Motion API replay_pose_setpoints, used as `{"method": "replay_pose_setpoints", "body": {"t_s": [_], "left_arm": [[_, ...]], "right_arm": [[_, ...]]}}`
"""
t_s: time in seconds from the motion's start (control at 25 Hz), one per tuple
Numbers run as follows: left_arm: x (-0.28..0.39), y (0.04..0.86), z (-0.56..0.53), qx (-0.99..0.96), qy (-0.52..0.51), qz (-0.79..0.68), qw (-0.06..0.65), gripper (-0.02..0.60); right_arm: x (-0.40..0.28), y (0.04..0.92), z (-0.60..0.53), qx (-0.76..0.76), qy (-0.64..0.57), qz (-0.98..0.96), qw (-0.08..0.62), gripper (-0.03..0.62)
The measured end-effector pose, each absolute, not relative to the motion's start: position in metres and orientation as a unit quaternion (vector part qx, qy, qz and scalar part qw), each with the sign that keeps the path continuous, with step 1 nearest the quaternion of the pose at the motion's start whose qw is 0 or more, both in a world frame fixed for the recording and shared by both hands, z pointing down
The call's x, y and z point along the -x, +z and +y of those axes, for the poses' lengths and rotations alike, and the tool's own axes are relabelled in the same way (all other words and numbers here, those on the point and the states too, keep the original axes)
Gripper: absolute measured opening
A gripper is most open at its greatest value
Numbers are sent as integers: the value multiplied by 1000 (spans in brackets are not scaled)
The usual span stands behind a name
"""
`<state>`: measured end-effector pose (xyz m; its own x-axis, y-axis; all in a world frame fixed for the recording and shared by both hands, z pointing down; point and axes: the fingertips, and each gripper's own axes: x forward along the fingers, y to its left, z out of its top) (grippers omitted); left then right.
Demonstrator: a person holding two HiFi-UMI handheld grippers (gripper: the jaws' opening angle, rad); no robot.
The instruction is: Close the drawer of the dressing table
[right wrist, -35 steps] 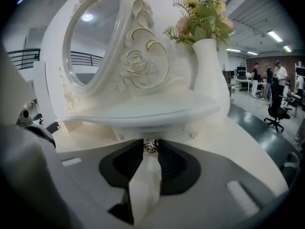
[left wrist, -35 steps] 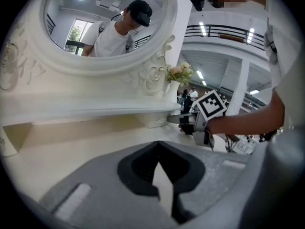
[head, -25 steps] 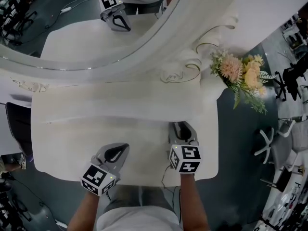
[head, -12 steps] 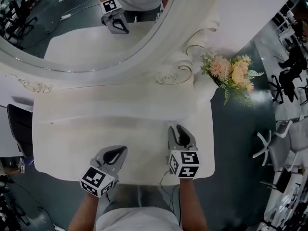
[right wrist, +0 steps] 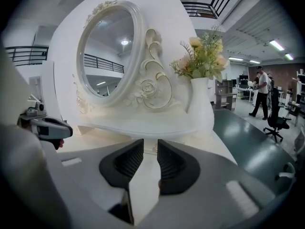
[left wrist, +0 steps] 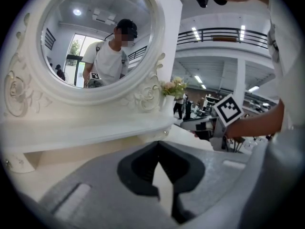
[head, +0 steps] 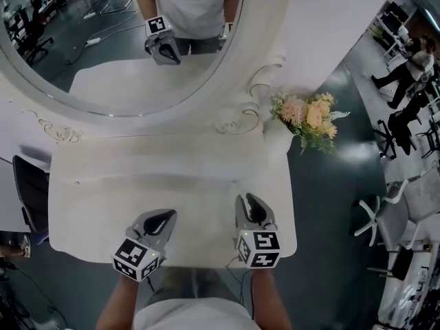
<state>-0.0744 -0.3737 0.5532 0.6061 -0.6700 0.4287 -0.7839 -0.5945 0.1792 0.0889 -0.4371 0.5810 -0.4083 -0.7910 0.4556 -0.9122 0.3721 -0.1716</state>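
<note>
The left gripper (left wrist: 157, 146) is pointing at the dressing table, jaws meeting at the tips with nothing between them. Above the white shelf (left wrist: 95, 128), the oval mirror (left wrist: 71, 66) is reflecting a person (left wrist: 110, 56) in a white shirt. Flowers (left wrist: 174, 86) are standing just beside the mirror's frame.

Left gripper (head: 165, 216) and right gripper (head: 249, 199): pale grey moulded shells tapering to blunt tips, lined inside with dark ribbed pads (right wrist: 125, 162). Each carries a marker cube at the hand end, left cube (head: 139, 258) and right cube (head: 258, 249), faced with black-and-white squares. Person wears a white short-sleeved T-shirt (head: 196, 316); forearms bare.
</note>
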Motion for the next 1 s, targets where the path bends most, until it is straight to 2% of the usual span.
{"method": "replay_pose_setpoints", "body": {"t_s": [0.48, 1.0], "left_arm": [[77, 506, -372, -880, 135, -434, 138, -2], [79, 462, -364, -874, 111, -462, 104, -2]], "right_arm": [[-102, 534, -420, -535, 183, -814, 131, 3], [-111, 496, -401, -524, 162, -827, 124, 3]]}}
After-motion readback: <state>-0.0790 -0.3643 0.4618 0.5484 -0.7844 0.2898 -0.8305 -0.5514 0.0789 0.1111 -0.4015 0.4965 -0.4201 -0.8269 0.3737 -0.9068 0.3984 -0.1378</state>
